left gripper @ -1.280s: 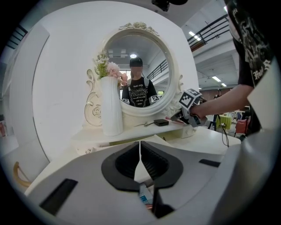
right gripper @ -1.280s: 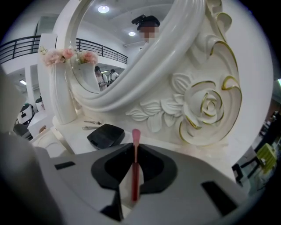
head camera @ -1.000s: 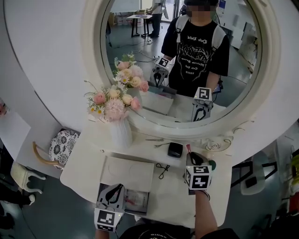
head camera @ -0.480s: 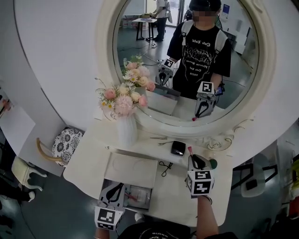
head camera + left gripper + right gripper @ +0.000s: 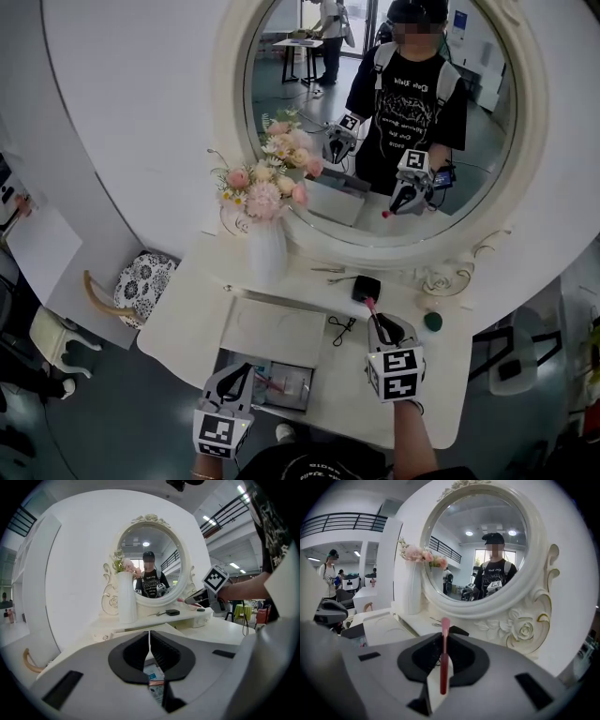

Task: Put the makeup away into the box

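Note:
My right gripper (image 5: 377, 325) is shut on a slim red makeup stick (image 5: 371, 309) with a pink tip, which juts forward from its jaws (image 5: 444, 660). It hangs above the dressing table (image 5: 431, 394), just in front of a black compact (image 5: 366, 288). The white box (image 5: 272, 333) stands at the table's front with its lid laid back. Packets lie in its open compartment (image 5: 284, 382). My left gripper (image 5: 232, 382) is shut on nothing at that compartment's left edge, and the packets (image 5: 154, 681) show below its jaws.
A white vase of pink flowers (image 5: 267, 246) stands at the back left before the round mirror (image 5: 394, 112). A green round thing (image 5: 432, 321), thin metal clips (image 5: 330, 271) and a black hairpin (image 5: 337, 328) lie on the table. A patterned chair (image 5: 141, 286) is at the left.
My right gripper has lifted the red stick and drawn it left and back from the mirror shelf, towards the box. The green thing now shows clear of it. The left gripper barely shifted.

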Action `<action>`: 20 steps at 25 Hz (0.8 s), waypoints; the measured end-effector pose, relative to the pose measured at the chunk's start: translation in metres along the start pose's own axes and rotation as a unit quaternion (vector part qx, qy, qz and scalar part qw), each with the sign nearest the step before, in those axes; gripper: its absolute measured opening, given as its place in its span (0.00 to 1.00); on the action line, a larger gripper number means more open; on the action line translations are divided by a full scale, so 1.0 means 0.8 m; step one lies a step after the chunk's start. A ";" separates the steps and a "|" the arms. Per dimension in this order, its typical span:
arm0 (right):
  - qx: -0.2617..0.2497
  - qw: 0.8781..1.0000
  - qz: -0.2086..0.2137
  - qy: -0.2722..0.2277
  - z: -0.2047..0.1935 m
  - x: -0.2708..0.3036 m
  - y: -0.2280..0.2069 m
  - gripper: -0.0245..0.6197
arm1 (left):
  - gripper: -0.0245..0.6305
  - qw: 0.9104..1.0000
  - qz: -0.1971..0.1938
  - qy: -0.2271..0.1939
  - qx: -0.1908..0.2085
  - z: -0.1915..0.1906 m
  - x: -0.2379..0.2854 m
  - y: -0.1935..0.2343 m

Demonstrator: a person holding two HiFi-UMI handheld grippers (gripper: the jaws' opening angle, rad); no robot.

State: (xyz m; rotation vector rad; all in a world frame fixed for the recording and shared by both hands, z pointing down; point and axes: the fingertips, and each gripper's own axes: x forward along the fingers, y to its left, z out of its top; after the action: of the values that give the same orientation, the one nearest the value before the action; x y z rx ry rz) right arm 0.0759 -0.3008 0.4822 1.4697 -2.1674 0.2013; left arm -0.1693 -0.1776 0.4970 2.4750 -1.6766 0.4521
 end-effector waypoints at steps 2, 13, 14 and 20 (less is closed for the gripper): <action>-0.004 1.000 0.010 -0.002 0.000 -0.002 0.013 0.11 | 0.07 1.000 0.002 -0.001 0.002 0.000 -0.005 0.000; -0.029 0.998 0.052 -0.012 0.006 -0.014 0.068 0.11 | 0.07 1.000 0.020 -0.007 0.003 -0.004 -0.034 0.008; -0.030 0.998 0.054 -0.013 0.007 -0.016 0.071 0.11 | 0.07 1.000 0.021 -0.007 0.003 -0.004 -0.037 0.009; -0.042 0.997 0.067 -0.021 0.011 -0.023 0.091 0.11 | 0.07 0.999 0.031 -0.010 0.001 -0.007 -0.053 0.012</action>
State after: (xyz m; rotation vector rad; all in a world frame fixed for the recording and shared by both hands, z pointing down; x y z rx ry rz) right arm 0.0124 -0.2596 0.4773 1.2945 -2.2828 0.1257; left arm -0.1937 -0.1422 0.4888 2.4427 -1.7648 0.4390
